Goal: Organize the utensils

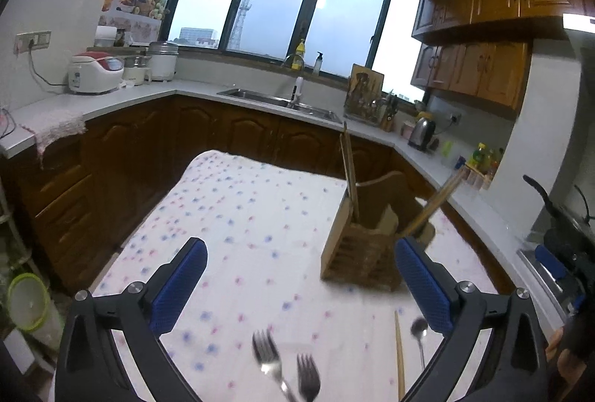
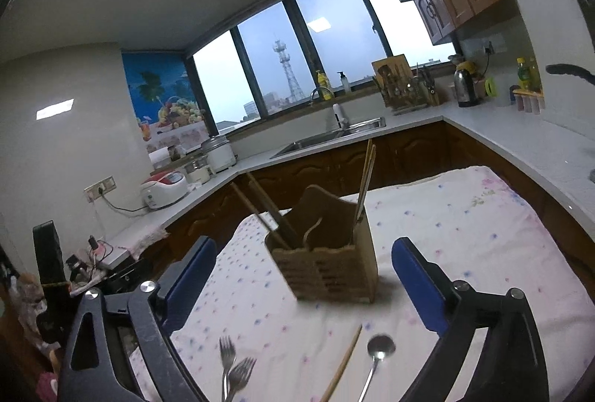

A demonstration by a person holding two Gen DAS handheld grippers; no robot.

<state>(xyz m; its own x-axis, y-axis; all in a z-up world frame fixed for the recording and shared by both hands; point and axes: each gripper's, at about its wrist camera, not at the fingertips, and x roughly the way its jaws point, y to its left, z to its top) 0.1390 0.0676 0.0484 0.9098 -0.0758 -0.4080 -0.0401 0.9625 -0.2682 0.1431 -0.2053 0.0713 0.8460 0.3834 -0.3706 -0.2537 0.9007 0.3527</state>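
Two forks (image 2: 232, 370), a chopstick (image 2: 344, 366) and a spoon (image 2: 379, 348) lie between the right gripper's (image 2: 303, 275) spread, empty fingers; the wooden holder (image 2: 327, 268) stands ahead. The left gripper (image 1: 301, 275) is likewise spread and empty.

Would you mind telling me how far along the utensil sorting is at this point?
Partly done: chopsticks already stand in the wooden holder. Nothing is in hand; the left gripper and right gripper are both open and empty. Left on the tablecloth: two forks, one loose chopstick and a spoon.
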